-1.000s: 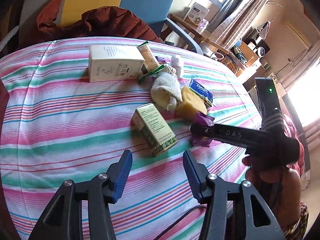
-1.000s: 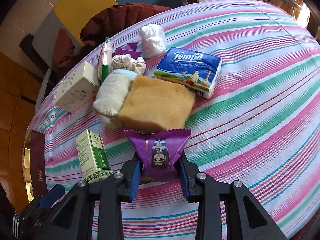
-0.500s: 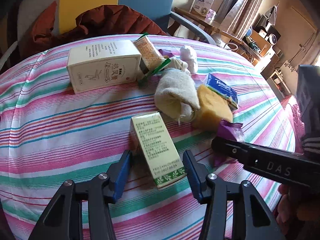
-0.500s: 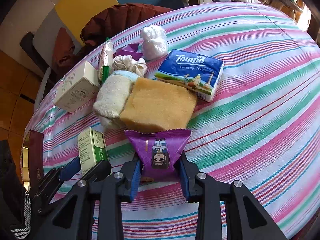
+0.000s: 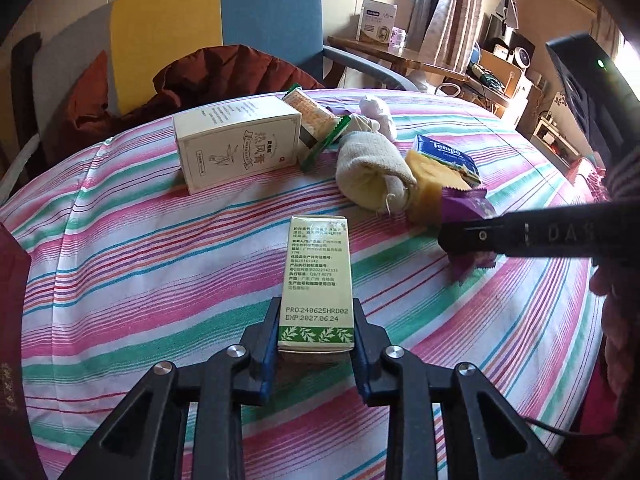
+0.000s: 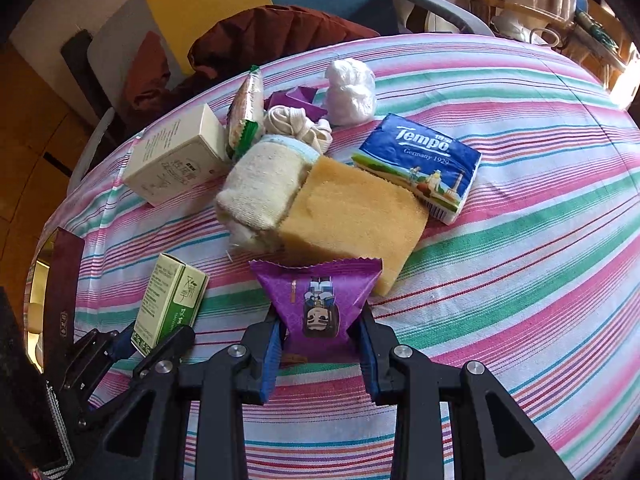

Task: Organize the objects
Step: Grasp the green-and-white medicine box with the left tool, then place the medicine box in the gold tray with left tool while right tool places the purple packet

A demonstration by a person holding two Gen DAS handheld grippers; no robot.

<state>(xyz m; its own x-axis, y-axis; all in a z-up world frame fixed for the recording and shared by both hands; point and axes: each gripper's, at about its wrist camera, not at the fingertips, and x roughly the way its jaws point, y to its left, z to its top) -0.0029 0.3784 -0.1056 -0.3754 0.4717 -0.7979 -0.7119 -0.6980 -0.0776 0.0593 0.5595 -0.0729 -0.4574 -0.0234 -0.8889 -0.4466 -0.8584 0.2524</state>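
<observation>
Striped tablecloth [image 5: 160, 248] (chair [image 5: 224, 12] behind)

Left hand-held gripper [image 5: 316, 344] clamped, pointing down; right hand-held gripper [image 6: 320, 344] clamped.

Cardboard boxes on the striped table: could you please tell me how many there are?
2: a green box in the left gripper, and a cream box at the far side. The pile may hide others.

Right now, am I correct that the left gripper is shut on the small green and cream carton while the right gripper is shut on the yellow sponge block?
Not quite. The right gripper is shut on the purple snack packet, as the right wrist view shows; the yellow sponge block lies free behind it. The left gripper is indeed shut on the small green and cream carton.
</observation>
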